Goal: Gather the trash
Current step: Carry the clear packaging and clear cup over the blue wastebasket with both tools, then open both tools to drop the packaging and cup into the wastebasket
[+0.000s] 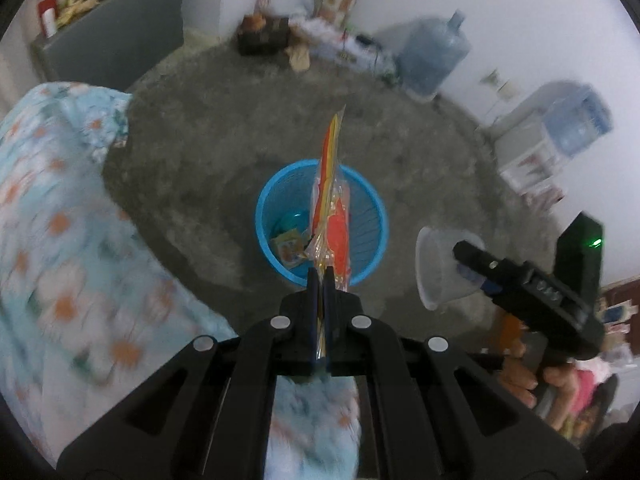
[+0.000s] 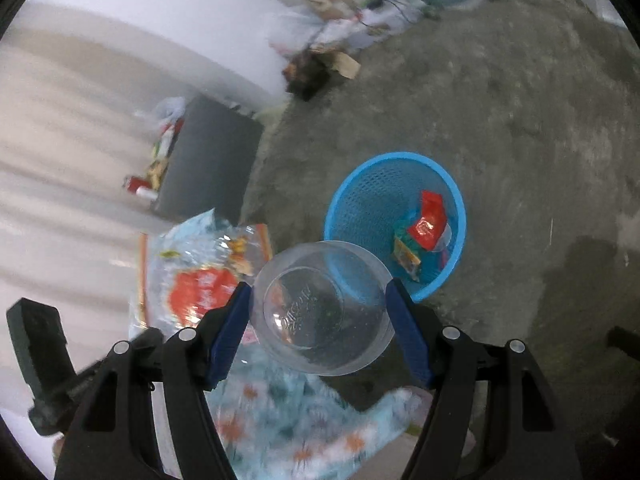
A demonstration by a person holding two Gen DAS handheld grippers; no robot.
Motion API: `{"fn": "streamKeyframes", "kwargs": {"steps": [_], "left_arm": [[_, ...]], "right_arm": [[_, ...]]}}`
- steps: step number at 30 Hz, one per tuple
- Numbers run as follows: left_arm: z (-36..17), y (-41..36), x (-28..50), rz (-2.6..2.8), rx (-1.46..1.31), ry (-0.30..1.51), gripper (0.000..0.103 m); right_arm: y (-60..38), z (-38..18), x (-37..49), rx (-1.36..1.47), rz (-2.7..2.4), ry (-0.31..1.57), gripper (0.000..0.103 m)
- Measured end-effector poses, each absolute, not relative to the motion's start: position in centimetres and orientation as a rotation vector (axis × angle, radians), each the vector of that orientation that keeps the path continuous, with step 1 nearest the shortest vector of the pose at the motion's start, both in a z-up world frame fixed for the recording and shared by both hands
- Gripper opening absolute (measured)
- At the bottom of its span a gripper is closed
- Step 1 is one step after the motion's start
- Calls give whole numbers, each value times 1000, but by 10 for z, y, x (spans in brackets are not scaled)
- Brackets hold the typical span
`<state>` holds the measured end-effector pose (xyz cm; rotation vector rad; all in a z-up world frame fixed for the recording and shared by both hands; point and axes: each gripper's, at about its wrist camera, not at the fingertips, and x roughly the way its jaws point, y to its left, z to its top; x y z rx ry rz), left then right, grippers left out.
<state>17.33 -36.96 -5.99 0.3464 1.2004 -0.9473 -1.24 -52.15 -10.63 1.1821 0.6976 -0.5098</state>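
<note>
At lower centre of the left wrist view, left gripper clamped tight on a clear snack wrapper printed red and yellow, seen edge-on and rising up the frame across the mouth of the blue mesh basket. Basket standing on the grey concrete floor at mid-frame, with a few small wrappers lying in its bottom. At right of the same view, right gripper held by a hand, its fingers clasping a clear plastic cup just right of the basket.

In the right wrist view, same cup at lower centre, mouth toward the camera, squeezed on both sides by the blue pads. Basket directly behind it at centre right, red and green packets inside. Wrapper at left centre, flat-on. Floral cloth blurred along the left and bottom edges. Water jug at upper right, by the wall.
</note>
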Motion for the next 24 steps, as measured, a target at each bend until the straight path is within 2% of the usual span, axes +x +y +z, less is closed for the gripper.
{"fn": "streamKeyframes", "kwargs": {"steps": [6, 8, 10, 16, 20, 24], "left_arm": [[-119, -436, 206, -878, 410, 1251, 1], [-132, -451, 219, -874, 386, 1256, 11], [-147, -460, 228, -867, 362, 1299, 43], [-147, -458, 228, -883, 342, 1300, 46], [-115, -452, 224, -913, 318, 1257, 48], [-65, -435, 211, -954, 298, 1179, 55]], "right_arm": [[-569, -163, 23, 1271, -566, 725, 68], [-582, -184, 31, 1302, -575, 741, 69], [-592, -204, 32, 1347, -605, 737, 80], [-595, -229, 18, 1395, -629, 748, 80], [-583, -217, 4, 1351, -622, 740, 80], [-560, -187, -13, 1289, -592, 718, 80]]}}
